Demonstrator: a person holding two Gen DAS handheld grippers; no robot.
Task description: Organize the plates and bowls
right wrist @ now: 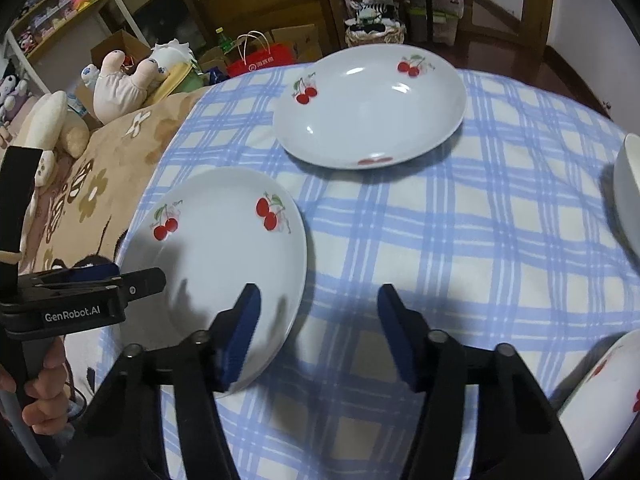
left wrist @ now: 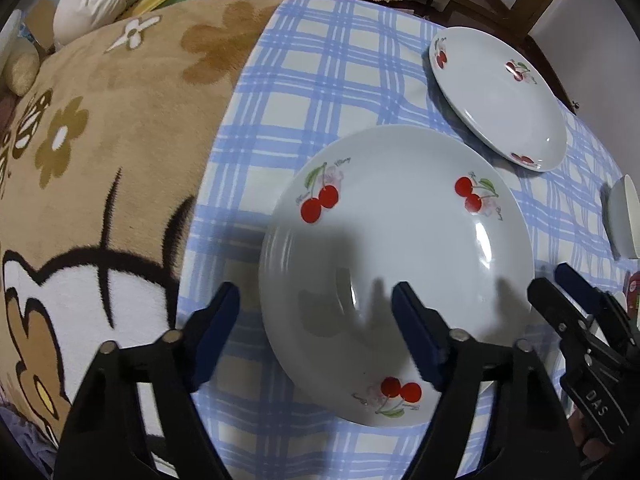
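Both hand-held grippers stand with their jaws spread, each astride one edge of the same near cherry plate (left wrist: 396,216), and no pad presses on it. Seen from the left wrist camera, the left hand-held gripper (left wrist: 316,332) has one blue-padded finger outside the plate's rim at about 9 o'clock and the other over the plate's inner surface near 6 o'clock. From the right wrist camera, the right hand-held gripper (right wrist: 318,336) has its left finger over the plate's rim at about 5 o'clock of the plate and its right finger over bare cloth, just beside the plate.

That plate lies flat on the blue-checked cloth (right wrist: 460,240) covering the tabletop, with shadows of the fingers across its lower half. A second cherry plate (right wrist: 370,108) lies at about 1 o'clock from it, apart from it and farther away. At the 3 o'clock edge of the right wrist view a white bowl (right wrist: 628,192) shows only in part, and another cherry-printed dish (right wrist: 604,384) peeks in at 4 o'clock. A hand (right wrist: 40,392) grips the left tool's handle at 8 o'clock. A tan flowered blanket (left wrist: 112,128) lies left of the cloth.
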